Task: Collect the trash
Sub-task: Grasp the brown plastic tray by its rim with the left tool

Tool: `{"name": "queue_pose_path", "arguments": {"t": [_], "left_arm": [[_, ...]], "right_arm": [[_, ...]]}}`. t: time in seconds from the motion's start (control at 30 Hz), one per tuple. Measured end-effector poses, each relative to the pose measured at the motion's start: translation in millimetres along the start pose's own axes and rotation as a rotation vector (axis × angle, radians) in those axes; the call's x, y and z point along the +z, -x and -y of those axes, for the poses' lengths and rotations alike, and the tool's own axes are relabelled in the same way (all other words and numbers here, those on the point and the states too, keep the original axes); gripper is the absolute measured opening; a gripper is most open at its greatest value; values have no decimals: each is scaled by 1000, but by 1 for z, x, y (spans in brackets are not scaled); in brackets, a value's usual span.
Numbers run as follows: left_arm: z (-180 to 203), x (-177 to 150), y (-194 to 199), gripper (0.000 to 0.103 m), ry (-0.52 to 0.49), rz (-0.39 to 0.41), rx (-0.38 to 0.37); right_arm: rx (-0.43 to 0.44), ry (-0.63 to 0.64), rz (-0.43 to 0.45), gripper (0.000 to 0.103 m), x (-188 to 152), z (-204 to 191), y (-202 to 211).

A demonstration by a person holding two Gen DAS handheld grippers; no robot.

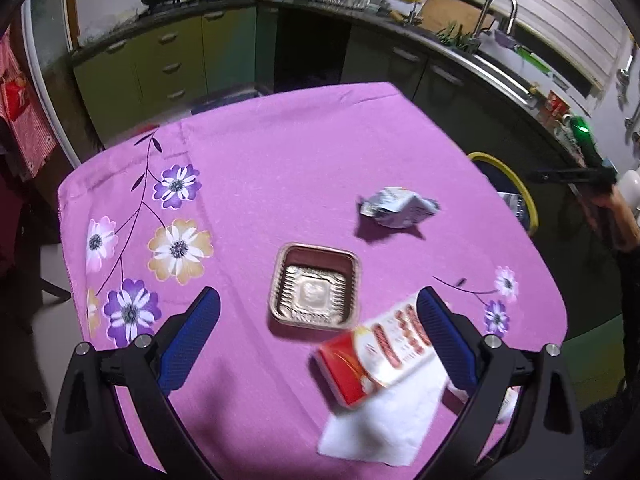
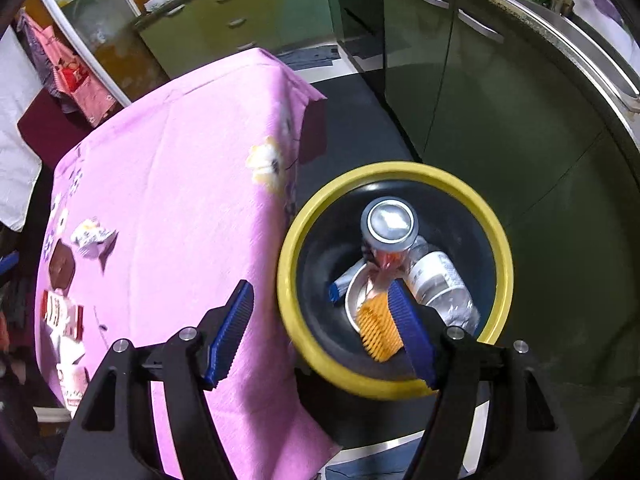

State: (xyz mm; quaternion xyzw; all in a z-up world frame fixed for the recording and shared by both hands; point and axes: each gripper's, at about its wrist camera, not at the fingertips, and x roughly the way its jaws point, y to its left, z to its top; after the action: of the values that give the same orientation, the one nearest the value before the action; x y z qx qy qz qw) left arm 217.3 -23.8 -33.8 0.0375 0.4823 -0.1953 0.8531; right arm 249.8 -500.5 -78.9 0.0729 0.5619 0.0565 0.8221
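My left gripper point(image 1: 318, 308) is open above the pink tablecloth point(image 1: 280, 168). A brown and gold plastic tray point(image 1: 314, 286) lies between its fingers. A red and white box point(image 1: 380, 354) lies on a white napkin point(image 1: 380, 428) by the right finger. A crumpled silver wrapper point(image 1: 396, 207) lies farther off. My right gripper point(image 2: 322, 300) is open and empty over the near rim of the yellow-rimmed black bin point(image 2: 394, 280). The bin holds a can point(image 2: 390, 224), a plastic bottle point(image 2: 444, 284) and an orange ribbed piece point(image 2: 378, 330). The wrapper point(image 2: 93, 236), tray point(image 2: 61, 266) and box point(image 2: 60, 314) show at the left.
Green kitchen cabinets point(image 1: 168, 60) and a counter with a sink point(image 1: 496, 12) ring the table. The bin point(image 1: 516, 196) stands beside the table's right edge, close to the cabinets point(image 2: 480, 100). Red cloth point(image 1: 24, 120) hangs at the far left.
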Motion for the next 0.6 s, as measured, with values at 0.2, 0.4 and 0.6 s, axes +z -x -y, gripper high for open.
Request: {"name": "queue_pose_path", "arguments": {"t": [0.2, 0.4, 0.6], "left_arm": [[-16, 14, -37, 91, 8, -74, -4], [-19, 13, -67, 54, 7, -159, -37], [-15, 12, -79, 41, -31, -175, 8]], "right_arm": [[19, 4, 6, 70, -4, -3, -1], [29, 15, -9, 70, -4, -6, -7], [71, 10, -20, 70, -2, -11, -15]]}}
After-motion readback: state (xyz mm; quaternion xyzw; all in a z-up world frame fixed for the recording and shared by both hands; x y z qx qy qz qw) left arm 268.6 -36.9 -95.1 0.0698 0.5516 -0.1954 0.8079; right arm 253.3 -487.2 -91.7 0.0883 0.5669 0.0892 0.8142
